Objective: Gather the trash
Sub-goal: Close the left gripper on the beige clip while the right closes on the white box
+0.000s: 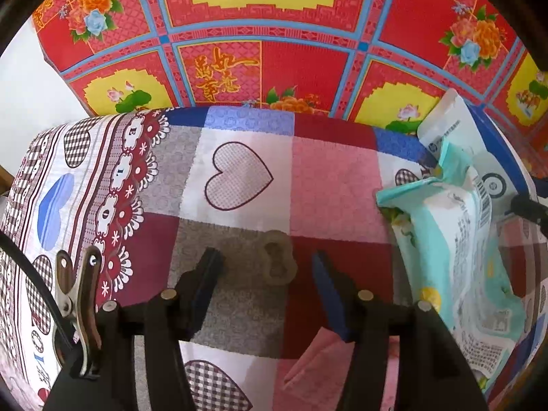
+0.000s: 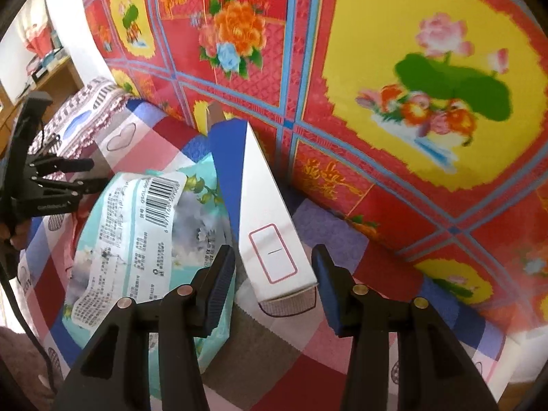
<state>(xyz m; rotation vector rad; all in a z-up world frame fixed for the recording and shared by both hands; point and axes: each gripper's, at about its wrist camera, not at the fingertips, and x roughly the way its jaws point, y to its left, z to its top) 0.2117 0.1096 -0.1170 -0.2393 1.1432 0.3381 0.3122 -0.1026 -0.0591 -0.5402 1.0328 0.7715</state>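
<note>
We see the teal wrapper [image 2: 137, 239] lying on the patchwork bedcover [image 1: 328, 185], touching the white box [image 2: 270, 239] at its 3 o'clock. Our right gripper [image 2: 274, 274] has wide jaws flanking the box's near end. Our left gripper [image 1: 267, 274] hovers empty, jaws wide, wrapper at 3 o'clock.

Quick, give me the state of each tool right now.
Left tool: open, empty, above a small clear plastic piece on the checked cloth.
Right tool: open, holding nothing, its fingers on either side of the white box.
</note>
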